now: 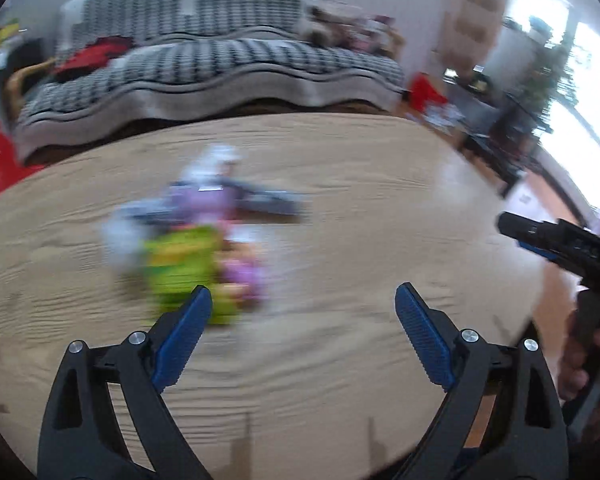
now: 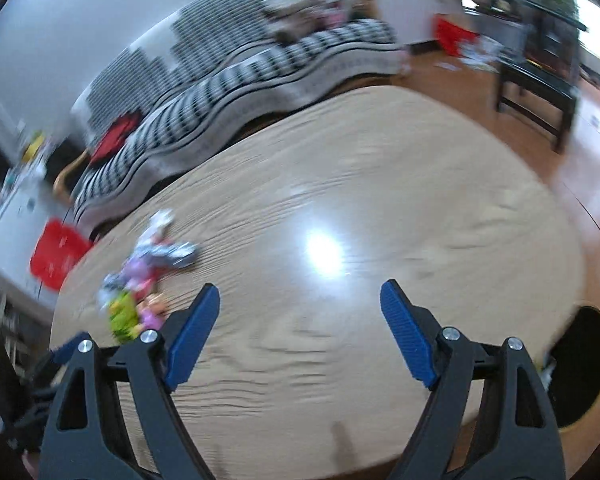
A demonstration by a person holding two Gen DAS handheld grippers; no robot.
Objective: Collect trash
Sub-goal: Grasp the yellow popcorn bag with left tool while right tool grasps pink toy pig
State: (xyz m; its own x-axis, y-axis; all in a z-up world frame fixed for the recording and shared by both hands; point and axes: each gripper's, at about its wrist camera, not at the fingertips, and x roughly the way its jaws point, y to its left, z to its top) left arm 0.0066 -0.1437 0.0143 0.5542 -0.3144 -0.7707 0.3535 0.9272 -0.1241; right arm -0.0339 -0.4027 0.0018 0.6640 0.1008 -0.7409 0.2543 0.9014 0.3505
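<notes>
Trash [image 1: 196,236] heaped in one loose pile on the wooden table [image 1: 360,240]: green wrapper nearest, purple and pink wrappers on and beside it, grey and white scraps at the pile's far side. Blurred; individual pieces not separable. Judged gathered in one spot for easy pickup, nothing yet lifted.

Left gripper [image 1: 303,304] spread wide, empty, poised above the table just short of the pile; left blue fingertip [image 1: 198,304] overlapping the green wrapper in view, contact not determinable. Aimed as for a first grab.

Right gripper [image 2: 300,300] likewise wide and empty, over bare table well right of the pile [image 2: 140,292], touching nothing. Dark round opening [image 2: 584,364], perhaps a bin, far right of the pile, at the table's edge.
</notes>
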